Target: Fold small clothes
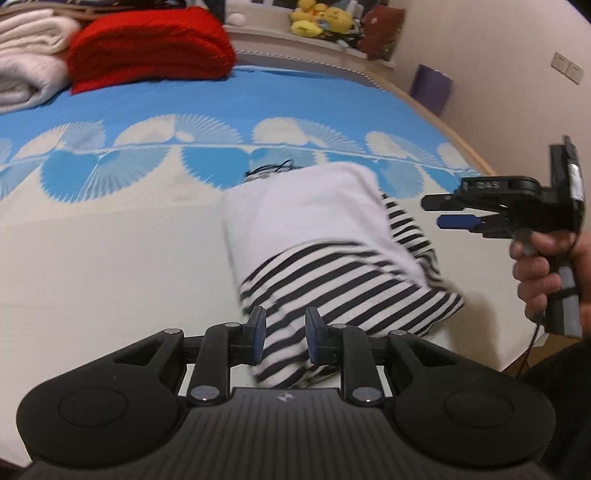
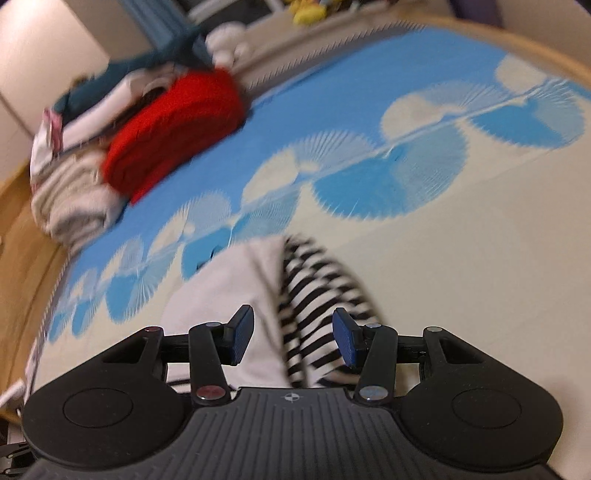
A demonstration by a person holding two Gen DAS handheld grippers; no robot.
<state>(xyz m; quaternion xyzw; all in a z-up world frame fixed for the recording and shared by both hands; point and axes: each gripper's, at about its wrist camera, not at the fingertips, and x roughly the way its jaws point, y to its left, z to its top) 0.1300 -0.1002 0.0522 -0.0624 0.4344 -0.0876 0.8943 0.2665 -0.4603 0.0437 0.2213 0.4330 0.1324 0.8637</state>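
A small black-and-white striped garment with a white part folded over it [image 1: 317,236] lies on the bed. My left gripper [image 1: 285,334] is open, its blue pads either side of the garment's near striped end, which lies between the fingers. My right gripper [image 1: 443,212] is held in a hand at the right, above the bed beside the garment, jaws apart. In the right wrist view, blurred by motion, the right gripper [image 2: 293,338] is open above the same garment [image 2: 321,295], holding nothing.
The bed has a cream and blue patterned cover [image 1: 110,229]. A folded red knit [image 1: 151,44] and white folded blankets [image 1: 26,55] are stacked at the far left. Yellow plush toys [image 1: 317,18] sit on the headboard shelf. The wooden bed edge [image 1: 461,140] runs along the right.
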